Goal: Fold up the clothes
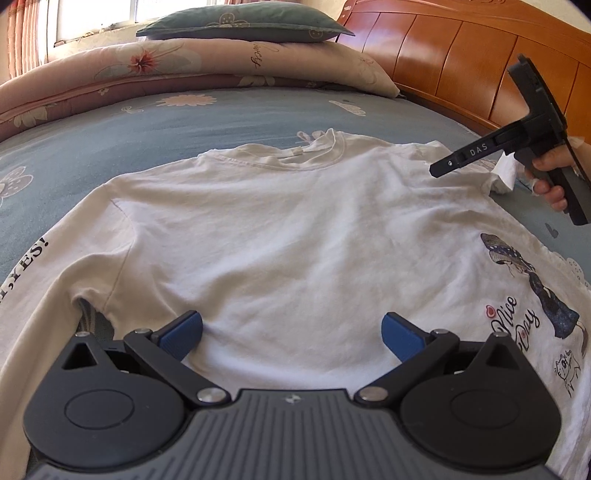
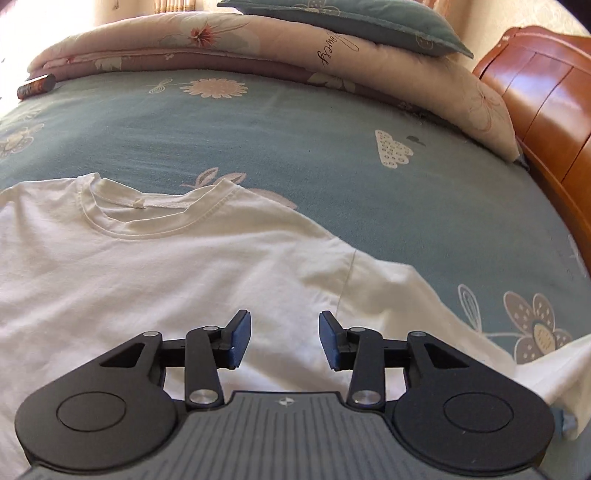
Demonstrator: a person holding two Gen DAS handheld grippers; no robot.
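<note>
While both tools hang just above the cloth, neither grips anything: the left gripper [image 1: 291,338] has its blue pads spread wide over the lower body of the white T-shirt [image 1: 280,229], and the right gripper [image 2: 284,338] has its pads parted more narrowly over the chest, close to the seam of the right sleeve [image 2: 413,295]. From the left wrist view the right tool shows from the side, held in a hand [image 1: 550,173] near the shirt's shoulder.

The shirt lies spread flat on the bed [image 2: 295,129], ribbed collar [image 2: 155,218] pointing toward the pillows, both sleeves out to the sides; no part of the body is turned over on itself. As I judge it, this is the laid-out stage, and a fold would call for a pinch on an edge or shoulder (the right tool sits nearest one) with the fabric carried across without bunching.

The cloth looks like thin, soft cotton knit, faintly creased, limp enough to sag from a single pinch. A printed figure with the words "Nice Day" [image 1: 517,317] sits near one side, and black lettering marks the left sleeve [image 1: 29,266]. Beneath is a blue-grey sheet with pale flowers; beyond it a folded floral quilt [image 2: 184,48], a teal pillow [image 1: 240,26], and a glossy wooden headboard [image 1: 461,48].
</note>
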